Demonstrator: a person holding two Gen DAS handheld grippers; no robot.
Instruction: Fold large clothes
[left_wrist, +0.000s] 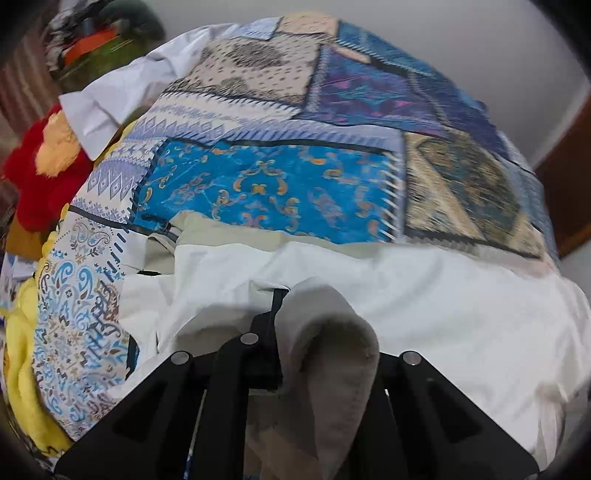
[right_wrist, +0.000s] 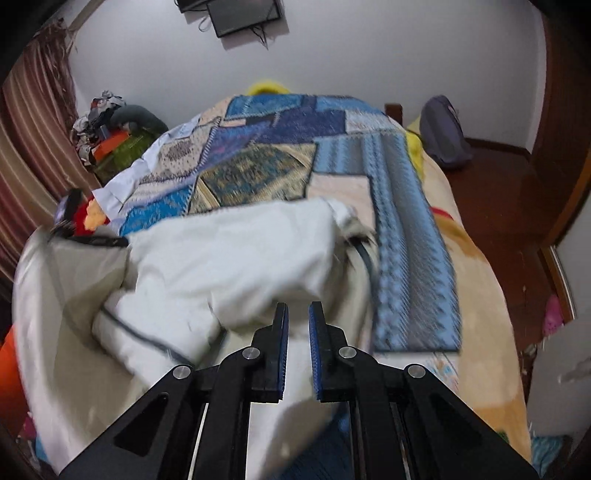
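Bed scene, both wrist views blurred. The task's thing is a large white garment (right_wrist: 229, 251), bunched at the near end of a bed, lying over a patchwork blue-and-beige spread (right_wrist: 406, 206).

Left gripper (left_wrist: 295, 354): we read it as clamped on a fold of the white cloth, which drapes over the fingers and hides the right one. Right gripper (right_wrist: 298, 347): blue pads close together with a narrow gap showing; pale cloth runs up between and below them, so we take it as pinching a thin layer, though the contact itself is hard to see.

Risks as we judge them:
- The right-hand pinch looks shallow; a pull across the bed could slip the cloth free and drop that corner.
- The cloth draped over the left fingers could snag or drag an extra layer along, giving a crooked fold.
- The garment is heaped, not spread; folding from this state would likely trap creases.
- The loose spread underneath may be tugged along.

Look of the garment: white to off-white, thin and soft, heavily rumpled, with a dark narrow trim or cord (right_wrist: 147, 336) running along one edge. A greyer inner face shows at the held fold (left_wrist: 340, 373)
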